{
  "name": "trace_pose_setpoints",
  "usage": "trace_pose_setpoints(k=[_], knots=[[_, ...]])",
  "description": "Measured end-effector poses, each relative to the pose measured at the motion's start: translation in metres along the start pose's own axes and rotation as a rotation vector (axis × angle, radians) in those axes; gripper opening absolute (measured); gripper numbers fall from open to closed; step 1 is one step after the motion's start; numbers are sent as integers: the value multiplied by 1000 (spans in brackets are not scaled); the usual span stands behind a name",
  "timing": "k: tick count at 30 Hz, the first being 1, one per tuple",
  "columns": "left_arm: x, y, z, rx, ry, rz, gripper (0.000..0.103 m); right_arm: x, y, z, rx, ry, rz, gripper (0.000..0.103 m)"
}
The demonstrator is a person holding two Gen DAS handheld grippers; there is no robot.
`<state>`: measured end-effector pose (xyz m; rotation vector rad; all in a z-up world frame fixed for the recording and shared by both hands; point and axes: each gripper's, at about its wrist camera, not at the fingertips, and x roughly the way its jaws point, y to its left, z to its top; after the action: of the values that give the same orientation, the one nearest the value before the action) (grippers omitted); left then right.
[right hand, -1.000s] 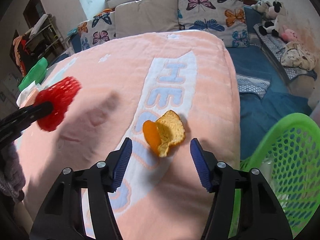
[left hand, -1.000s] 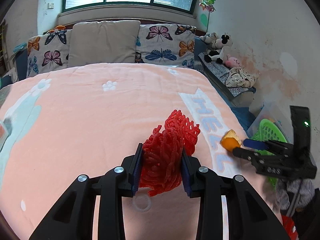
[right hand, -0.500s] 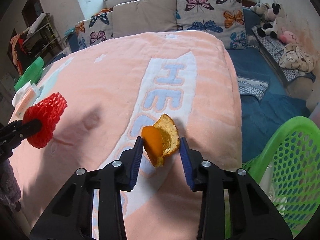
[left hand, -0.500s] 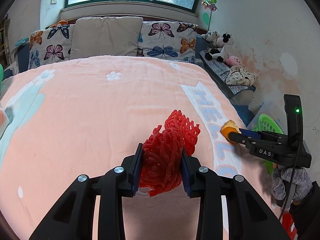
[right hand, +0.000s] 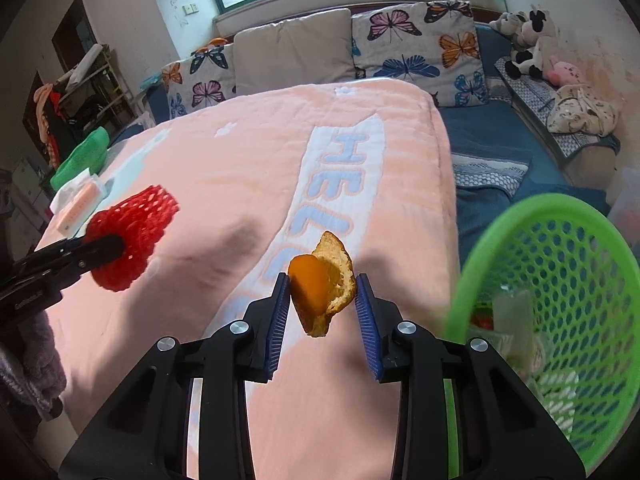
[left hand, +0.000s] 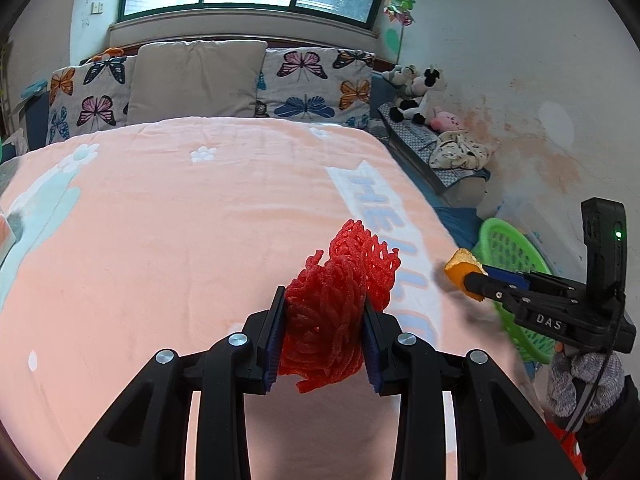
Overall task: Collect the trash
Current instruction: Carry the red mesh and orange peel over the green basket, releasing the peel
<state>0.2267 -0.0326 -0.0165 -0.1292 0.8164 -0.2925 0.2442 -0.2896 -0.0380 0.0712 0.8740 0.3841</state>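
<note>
My left gripper is shut on a red foam fruit net and holds it above the pink bedspread. The net also shows in the right wrist view, at the left. My right gripper is shut on a piece of orange peel and holds it above the bed's right edge. In the left wrist view the peel and right gripper are at the right, in front of the green mesh basket. The basket stands right of the bed with trash inside.
Pillows line the head of the bed. Plush toys and cloth lie on a blue bench by the right wall. A white and orange box and a green item lie at the bed's left edge.
My right gripper closed on the orange peel and lifted it off the bedspread, moving toward the green basket. My left gripper keeps its hold on the red net.
</note>
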Motion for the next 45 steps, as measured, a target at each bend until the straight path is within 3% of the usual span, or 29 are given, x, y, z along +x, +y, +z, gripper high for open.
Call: trace_pose_setpoints(k=[13,30,37,45], knots=[[-11,-64,-15,71,7,-88,33,-60,-25,-47,37,-25,-106,34],[-3,-138,-16,177,31,-159,33,-91,-98,-89,164,1,-227,35],[1,-163,-15,213,40,-180,33,-95,-122,-96,222,15,-264,37],[12,-192,-12,264,54,-211,33,-107,-134,-100,256,-4,-280,49]])
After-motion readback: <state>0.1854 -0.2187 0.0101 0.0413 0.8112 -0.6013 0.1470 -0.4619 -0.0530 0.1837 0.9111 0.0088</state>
